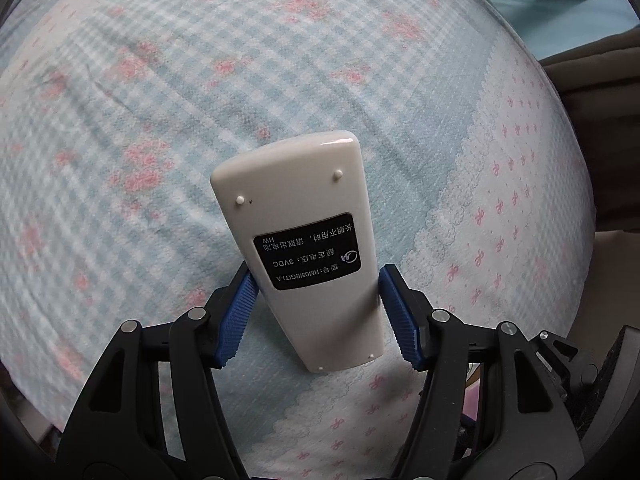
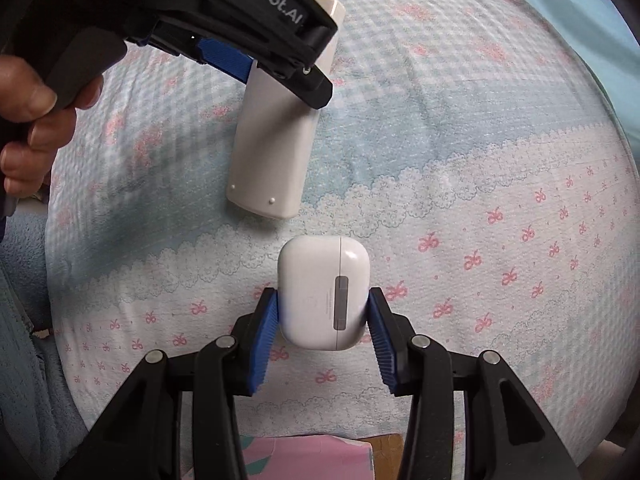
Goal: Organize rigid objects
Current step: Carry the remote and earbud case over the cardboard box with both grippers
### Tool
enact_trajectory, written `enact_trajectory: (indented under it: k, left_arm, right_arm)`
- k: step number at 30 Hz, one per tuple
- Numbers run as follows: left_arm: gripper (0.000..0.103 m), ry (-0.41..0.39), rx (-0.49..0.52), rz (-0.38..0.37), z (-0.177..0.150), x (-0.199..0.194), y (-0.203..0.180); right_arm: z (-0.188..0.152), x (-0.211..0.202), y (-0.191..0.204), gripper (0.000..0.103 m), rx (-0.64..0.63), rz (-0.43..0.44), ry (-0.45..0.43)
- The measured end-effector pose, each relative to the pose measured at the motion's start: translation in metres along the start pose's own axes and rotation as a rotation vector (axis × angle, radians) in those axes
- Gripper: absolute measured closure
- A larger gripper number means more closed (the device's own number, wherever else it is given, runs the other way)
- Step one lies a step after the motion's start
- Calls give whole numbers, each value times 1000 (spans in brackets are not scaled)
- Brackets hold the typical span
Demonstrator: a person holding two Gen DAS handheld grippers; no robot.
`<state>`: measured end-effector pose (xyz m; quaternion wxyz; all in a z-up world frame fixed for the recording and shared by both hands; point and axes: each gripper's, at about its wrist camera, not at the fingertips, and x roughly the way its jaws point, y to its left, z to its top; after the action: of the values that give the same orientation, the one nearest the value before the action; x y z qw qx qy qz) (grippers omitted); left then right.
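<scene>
Cream remote, black back label

You are holding the remote control between the fingers of your left gripper, above the bed. In the right wrist view, the earbud case is sitting between the right gripper fingers, nearer you than the remote, with your left hand gripping at far left.
</scene>
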<state>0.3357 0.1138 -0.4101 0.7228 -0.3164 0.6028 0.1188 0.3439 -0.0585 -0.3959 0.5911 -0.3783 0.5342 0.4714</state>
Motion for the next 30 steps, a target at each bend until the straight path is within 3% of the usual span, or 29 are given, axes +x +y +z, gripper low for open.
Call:
enact_trajectory:
  k: [12,21,30]
  left_arm:
    - [45,-40,97,-56,-32,-77,-6]
    - [45,-67,235,-118,-63,-134,-68]
    - [45,-95,395,-190,-113,-183,-133]
  right_arm:
    - [-20,-62,25,62,142,-60,-89]
    - [-62,-137,46,62,314,-110,-173]
    - [-137,-206,53,62,466,-185,-215]
